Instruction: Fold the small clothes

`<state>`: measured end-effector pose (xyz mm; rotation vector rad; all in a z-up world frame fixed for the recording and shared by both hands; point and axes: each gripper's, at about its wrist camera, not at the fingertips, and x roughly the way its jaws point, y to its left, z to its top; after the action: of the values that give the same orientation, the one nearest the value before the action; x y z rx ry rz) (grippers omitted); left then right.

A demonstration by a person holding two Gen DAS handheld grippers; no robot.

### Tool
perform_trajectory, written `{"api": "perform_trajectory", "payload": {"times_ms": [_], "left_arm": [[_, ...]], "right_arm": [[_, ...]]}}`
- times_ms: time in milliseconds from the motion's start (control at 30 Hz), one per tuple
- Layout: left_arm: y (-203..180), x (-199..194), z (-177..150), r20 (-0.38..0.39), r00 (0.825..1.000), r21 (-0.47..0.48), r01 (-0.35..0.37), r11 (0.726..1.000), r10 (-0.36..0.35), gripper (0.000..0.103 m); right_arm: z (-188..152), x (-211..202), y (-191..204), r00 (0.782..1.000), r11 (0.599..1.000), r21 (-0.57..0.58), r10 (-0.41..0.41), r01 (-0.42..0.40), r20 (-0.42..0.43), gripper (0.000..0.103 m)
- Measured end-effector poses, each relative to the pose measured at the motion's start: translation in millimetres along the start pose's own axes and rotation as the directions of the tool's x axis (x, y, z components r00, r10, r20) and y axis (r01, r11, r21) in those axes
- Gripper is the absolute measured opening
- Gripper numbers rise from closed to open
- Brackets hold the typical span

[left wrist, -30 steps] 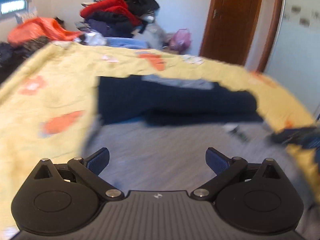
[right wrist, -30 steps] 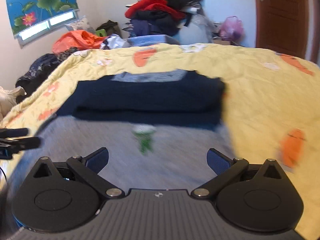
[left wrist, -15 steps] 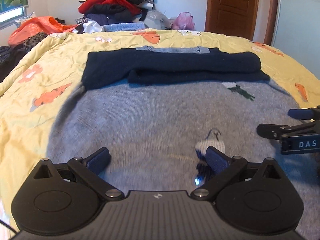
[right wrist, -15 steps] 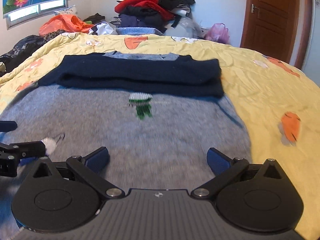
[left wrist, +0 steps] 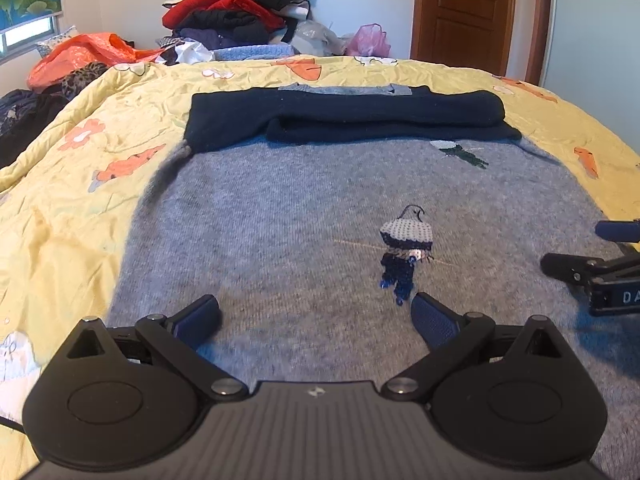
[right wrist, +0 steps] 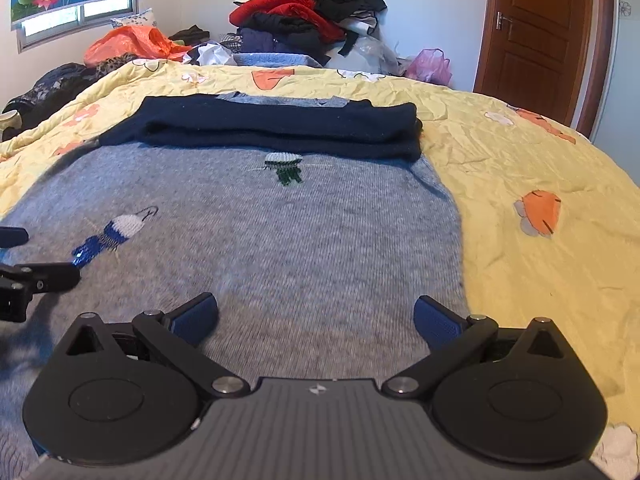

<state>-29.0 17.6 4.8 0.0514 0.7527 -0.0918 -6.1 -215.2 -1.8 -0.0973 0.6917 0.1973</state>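
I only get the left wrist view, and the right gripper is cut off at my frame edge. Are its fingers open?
Observer: Yes. In the right wrist view the right gripper has its fingers spread wide, with nothing between them.
Operator: Where is it over the sweater?
Observer: Over the near part of the grey sweater, with its right-hand finger just inside the sweater's right side edge.
Operator: Anything lying beyond that edge?
Observer: Only the yellow quilt, with an orange flower print on it.
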Motion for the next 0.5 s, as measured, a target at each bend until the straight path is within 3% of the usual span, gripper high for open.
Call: {"api": "perform_trajectory", "payload": {"times_ms": [500], "left_arm": [[-3.4, -24.6, -21.1, -0.015, 0.999, -0.041, -0.044, 0.998, 0.043, 0.103]], "right_arm": [[-12.6, -14.2, -0.6, 1.0, 1.0, 0.02, -0.012, 0.012, -0.001, 0.103]]}}
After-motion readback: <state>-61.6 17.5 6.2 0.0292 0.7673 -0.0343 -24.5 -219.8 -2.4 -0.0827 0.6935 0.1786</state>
